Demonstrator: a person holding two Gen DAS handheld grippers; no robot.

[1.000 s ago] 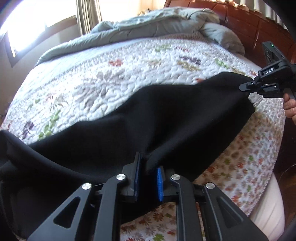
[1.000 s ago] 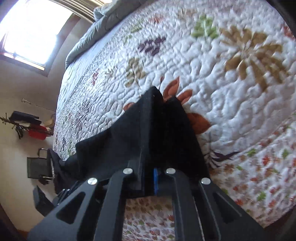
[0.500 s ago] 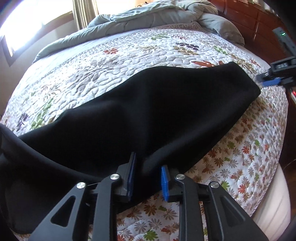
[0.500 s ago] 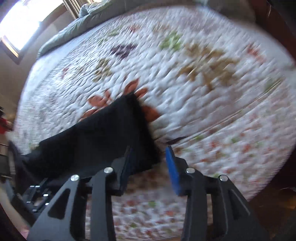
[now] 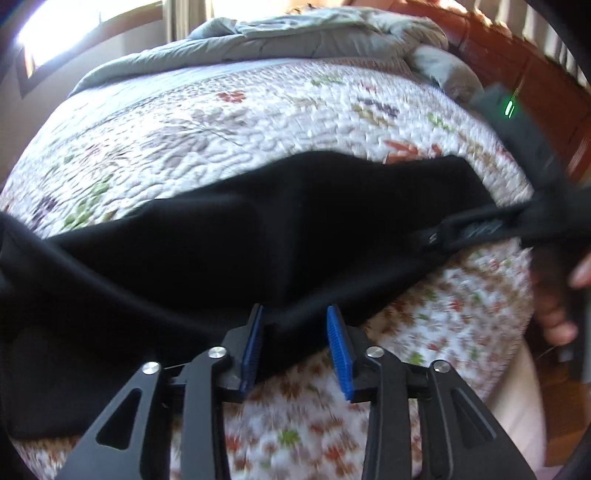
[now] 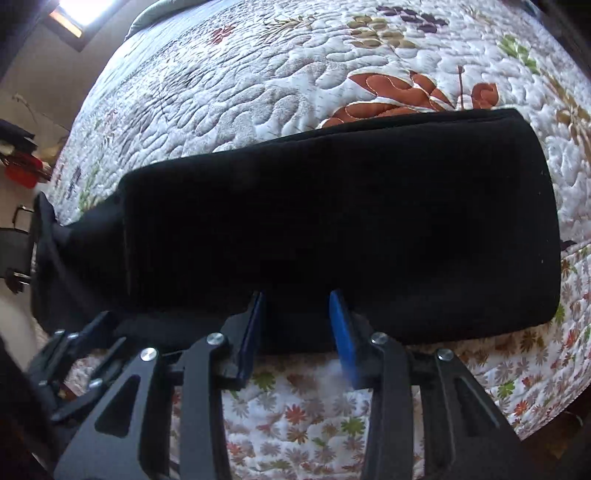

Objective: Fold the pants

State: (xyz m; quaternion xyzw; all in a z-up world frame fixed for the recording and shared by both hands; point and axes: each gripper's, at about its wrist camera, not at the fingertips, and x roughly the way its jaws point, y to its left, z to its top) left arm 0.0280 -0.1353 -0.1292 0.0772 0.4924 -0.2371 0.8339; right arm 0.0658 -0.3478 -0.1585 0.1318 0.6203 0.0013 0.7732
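Observation:
Black pants (image 5: 258, 240) lie stretched across the flowered quilt (image 5: 229, 122), and in the right wrist view the pants (image 6: 332, 214) form a flat, long folded band. My left gripper (image 5: 295, 347) hangs over their near edge. Its jaws are opening, with a fold of black cloth loose between the blue pads (image 5: 340, 350). My right gripper (image 6: 297, 328) stands open over the near edge of the band, and cloth lies between its pads untouched. The left wrist view shows the right gripper (image 5: 480, 230) blurred at the pants' right end, held by a hand (image 5: 557, 317).
A grey duvet (image 5: 314, 33) is bunched at the head of the bed, against a wooden headboard (image 5: 517, 62). The quilt's near edge (image 5: 509, 354) drops off at the lower right. A bright window (image 5: 74, 26) is at the far left, and dark items (image 6: 18, 158) stand by the wall.
Both grippers were shut on the pants and have let go. The right one has swung in along the near edge. The lifted end now lies flat on the quilt.

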